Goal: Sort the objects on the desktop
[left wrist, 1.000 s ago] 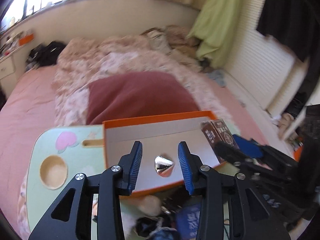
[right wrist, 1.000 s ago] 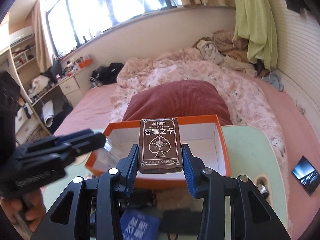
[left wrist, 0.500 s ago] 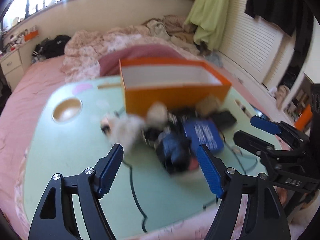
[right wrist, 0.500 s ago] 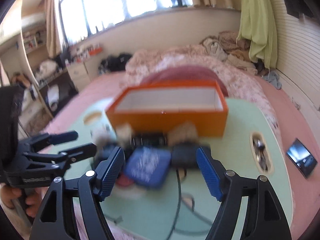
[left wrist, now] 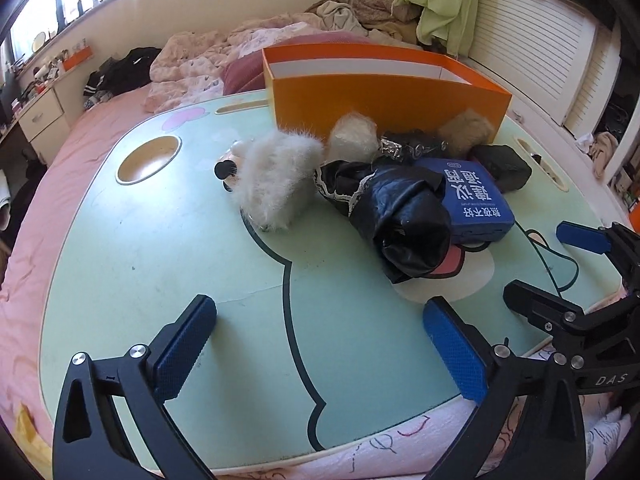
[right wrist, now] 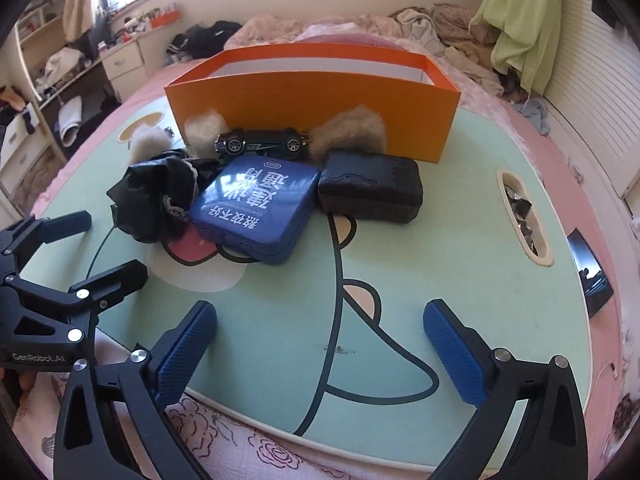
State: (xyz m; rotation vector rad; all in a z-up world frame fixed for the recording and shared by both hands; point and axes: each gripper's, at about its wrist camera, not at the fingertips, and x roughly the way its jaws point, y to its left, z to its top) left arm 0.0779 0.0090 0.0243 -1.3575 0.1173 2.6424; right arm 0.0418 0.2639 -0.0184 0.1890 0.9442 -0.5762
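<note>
Left wrist view: left gripper jaws spread wide, holding nothing, hovering over near edge of green lap table. Going left to right: round cup recess at far left, then white fluffy toy, whitish fur ball, black shiny cloth bundle, blue tin partly under the cloth, tan fur ball and black case just beside the tin. Orange box stands behind the pile, touching the fur balls; inside not visible. Right gripper enters at far right, also open and empty.

Right wrist view: left gripper at left edge, released. Black cloth bundle touches blue tin; black case just right of tin. Toy car lies upside down between the two fur balls, against the orange box. Slot along the table's right side. Right gripper wide open, nothing between fingers, well short of the pile.
</note>
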